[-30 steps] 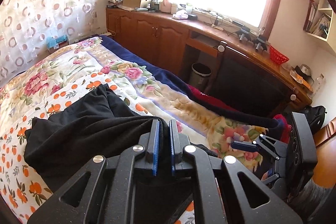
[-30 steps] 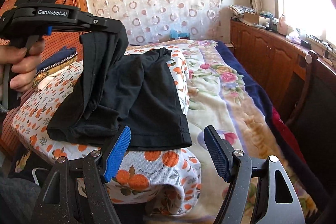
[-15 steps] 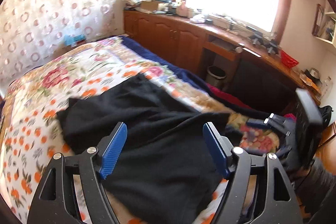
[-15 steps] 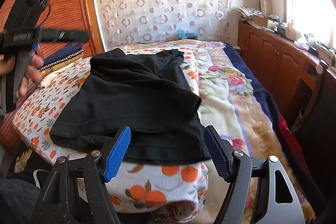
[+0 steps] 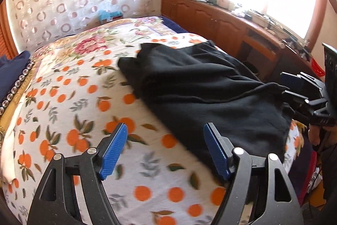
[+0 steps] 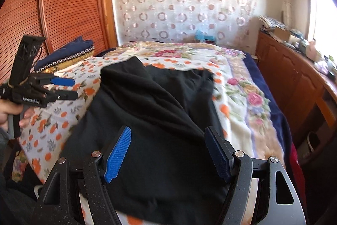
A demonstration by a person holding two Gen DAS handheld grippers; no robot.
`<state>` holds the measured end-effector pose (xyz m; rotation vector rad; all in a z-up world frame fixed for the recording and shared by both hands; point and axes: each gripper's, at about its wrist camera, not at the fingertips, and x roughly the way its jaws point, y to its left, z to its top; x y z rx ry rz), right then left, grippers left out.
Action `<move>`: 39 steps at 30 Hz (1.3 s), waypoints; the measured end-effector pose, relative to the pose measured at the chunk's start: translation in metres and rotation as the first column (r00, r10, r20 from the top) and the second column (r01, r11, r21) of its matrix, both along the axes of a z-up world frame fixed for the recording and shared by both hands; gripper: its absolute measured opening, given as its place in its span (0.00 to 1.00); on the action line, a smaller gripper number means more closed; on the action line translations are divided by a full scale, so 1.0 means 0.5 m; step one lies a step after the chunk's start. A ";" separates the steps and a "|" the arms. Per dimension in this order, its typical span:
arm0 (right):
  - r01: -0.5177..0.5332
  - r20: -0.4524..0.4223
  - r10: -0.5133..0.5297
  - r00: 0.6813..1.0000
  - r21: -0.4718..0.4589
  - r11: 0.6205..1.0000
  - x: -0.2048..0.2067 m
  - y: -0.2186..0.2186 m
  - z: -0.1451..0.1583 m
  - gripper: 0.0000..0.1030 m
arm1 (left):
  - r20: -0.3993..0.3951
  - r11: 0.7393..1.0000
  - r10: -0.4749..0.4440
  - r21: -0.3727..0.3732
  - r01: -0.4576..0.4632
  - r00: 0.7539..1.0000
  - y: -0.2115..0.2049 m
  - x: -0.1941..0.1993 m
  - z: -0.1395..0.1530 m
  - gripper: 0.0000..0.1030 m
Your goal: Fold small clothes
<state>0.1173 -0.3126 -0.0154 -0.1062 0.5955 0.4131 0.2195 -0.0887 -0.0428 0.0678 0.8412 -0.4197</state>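
Right wrist view, nearest first: the right gripper (image 6: 168,153) hangs with its blue-padded jaws spread and nothing between them, just above the near hem of the black knit garment (image 6: 155,119), likely lining up the next fold. Off to the side, the left gripper (image 5: 166,151) is likewise open and empty, over the orange-print quilted bedspread (image 5: 84,119) beside the cloth. Farther back, the garment lies rumpled on the bed, one flap loosely doubled over, edges uneven.
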 end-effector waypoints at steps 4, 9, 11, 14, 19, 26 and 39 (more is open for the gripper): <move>-0.072 -0.023 0.072 0.997 0.015 0.997 0.060 0.068 0.017 0.67 | 0.005 1.000 0.016 -0.010 -0.016 1.000 0.046 0.019 -0.002 0.73; -0.190 -0.066 0.190 0.980 0.009 0.982 0.143 0.173 0.027 0.61 | 0.019 1.000 0.030 -0.003 -0.029 0.999 0.087 0.037 -0.001 0.73; -0.229 -0.080 0.227 0.970 -0.013 0.973 0.175 0.216 0.026 0.61 | 0.020 0.999 0.033 -0.007 -0.033 0.999 0.104 0.046 0.000 0.73; -0.273 -0.097 0.268 0.959 -0.043 0.961 0.214 0.258 0.016 0.61 | 0.029 0.999 0.038 -0.012 -0.038 0.999 0.128 0.054 0.005 0.73; -0.301 -0.126 0.284 0.951 -0.158 0.940 0.278 0.305 -0.021 0.37 | 0.023 0.999 0.041 -0.021 -0.041 0.999 0.152 0.078 0.002 0.73; -0.278 -0.126 0.261 0.957 -0.149 0.949 0.338 0.232 0.014 0.02 | 0.012 0.999 0.017 -0.036 -0.017 1.000 0.141 0.117 -0.009 0.73; -0.024 -0.174 0.000 0.985 -0.134 0.991 0.538 0.022 0.002 0.16 | -0.022 0.999 -0.050 -0.022 0.050 0.999 0.036 0.171 -0.033 0.73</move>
